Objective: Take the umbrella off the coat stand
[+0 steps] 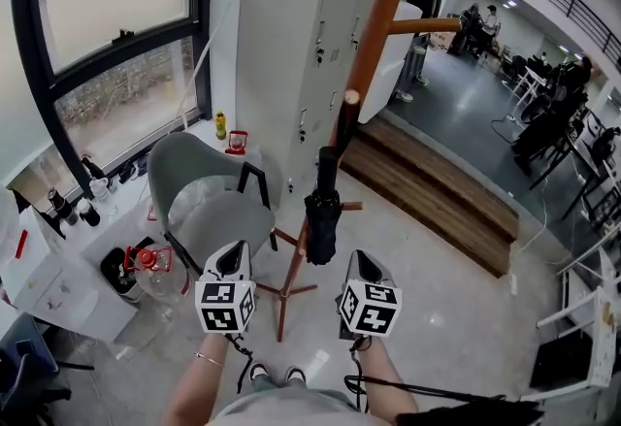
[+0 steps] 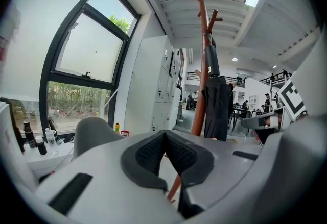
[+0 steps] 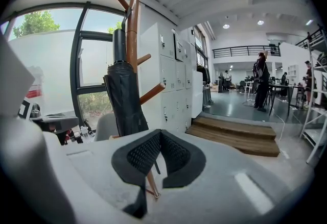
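Hanging: one umbrella (image 1: 321,215) on one coat stand (image 1: 378,16); left gripper (image 2: 164,137), right gripper (image 3: 159,135) both closed, empty.

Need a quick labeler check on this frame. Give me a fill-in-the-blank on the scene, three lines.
1. The folded umbrella hanging on the wooden coat stand is ____ in colour.
2. The jaws of the left gripper and the right gripper are both ____, with nothing held between them.
3. In the head view, the grey chair stands to the ____ of the coat stand.

Missing words: black; shut; left
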The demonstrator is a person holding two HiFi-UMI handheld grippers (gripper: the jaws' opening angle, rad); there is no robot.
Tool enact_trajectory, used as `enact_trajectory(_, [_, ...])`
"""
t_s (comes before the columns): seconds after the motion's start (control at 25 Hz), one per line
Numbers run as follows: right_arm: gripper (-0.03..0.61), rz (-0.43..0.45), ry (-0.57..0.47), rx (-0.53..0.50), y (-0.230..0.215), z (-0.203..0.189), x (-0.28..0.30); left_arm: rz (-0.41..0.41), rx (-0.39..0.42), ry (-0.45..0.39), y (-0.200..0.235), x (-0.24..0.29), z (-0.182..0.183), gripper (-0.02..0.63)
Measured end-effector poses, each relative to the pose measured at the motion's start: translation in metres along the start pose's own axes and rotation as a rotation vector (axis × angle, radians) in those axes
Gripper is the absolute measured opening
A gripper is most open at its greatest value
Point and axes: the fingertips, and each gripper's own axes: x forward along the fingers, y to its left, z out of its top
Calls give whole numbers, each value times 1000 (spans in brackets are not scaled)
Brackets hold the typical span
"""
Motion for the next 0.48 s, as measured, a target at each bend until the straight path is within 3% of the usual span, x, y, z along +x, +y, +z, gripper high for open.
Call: enact_trajectory(0.48, [5, 73, 12, -3, 4, -8, 7, 44, -9, 24, -3, -1, -14, 0])
